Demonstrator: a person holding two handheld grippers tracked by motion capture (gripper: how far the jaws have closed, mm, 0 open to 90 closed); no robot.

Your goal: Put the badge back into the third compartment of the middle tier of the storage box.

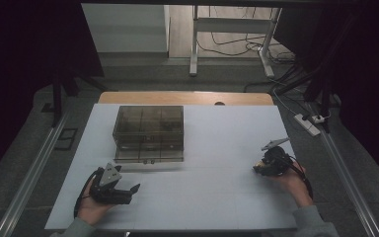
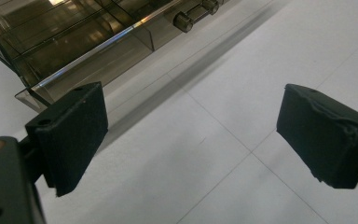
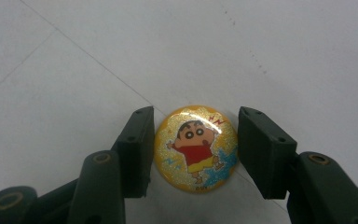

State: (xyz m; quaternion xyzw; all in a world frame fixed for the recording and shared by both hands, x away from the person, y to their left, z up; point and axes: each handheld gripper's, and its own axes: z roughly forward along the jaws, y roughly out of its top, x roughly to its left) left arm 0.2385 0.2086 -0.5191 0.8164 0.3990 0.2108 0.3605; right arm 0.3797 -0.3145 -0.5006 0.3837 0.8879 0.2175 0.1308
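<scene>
Right gripper (image 3: 196, 149) clamps round yellow cartoon badge (image 3: 196, 148) between pads on white table (image 3: 261, 46). Left gripper (image 2: 191, 135) open, empty; smoky transparent plastic organiser box (image 2: 74, 42) ahead-left.

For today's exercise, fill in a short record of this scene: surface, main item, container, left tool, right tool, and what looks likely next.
surface: white table
main item: round yellow cartoon badge, lying on the table
container: smoky clear compartment box, at the far left of the table, with small knobs on its front
left tool: jaws wide apart, nothing between them, pointed towards the box
right tool: jaws closed on the badge, one pad on each side of it
likely next: the badge is probably lifted and carried towards the box
</scene>
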